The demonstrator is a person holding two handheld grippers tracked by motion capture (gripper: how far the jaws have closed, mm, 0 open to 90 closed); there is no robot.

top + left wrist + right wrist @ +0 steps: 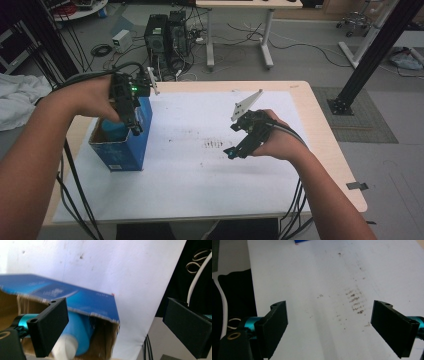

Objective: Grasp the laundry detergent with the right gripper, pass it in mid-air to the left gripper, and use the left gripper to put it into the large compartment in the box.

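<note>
Here, my left gripper [136, 131] tipped down over the open blue cardboard box [121, 150], jaws spread, blue tube [80, 332] inside beneath them, my right gripper [232, 151] angled low, spread, empty.

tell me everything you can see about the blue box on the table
The blue box is cardboard, glossy blue outside with pale print, plain brown inside. It stands upright with its top open and a ragged torn edge, at the left of the white sheet. A light blue bottle with a white end sits inside. The left tongs hang open at its mouth, one jaw over the opening.
</note>
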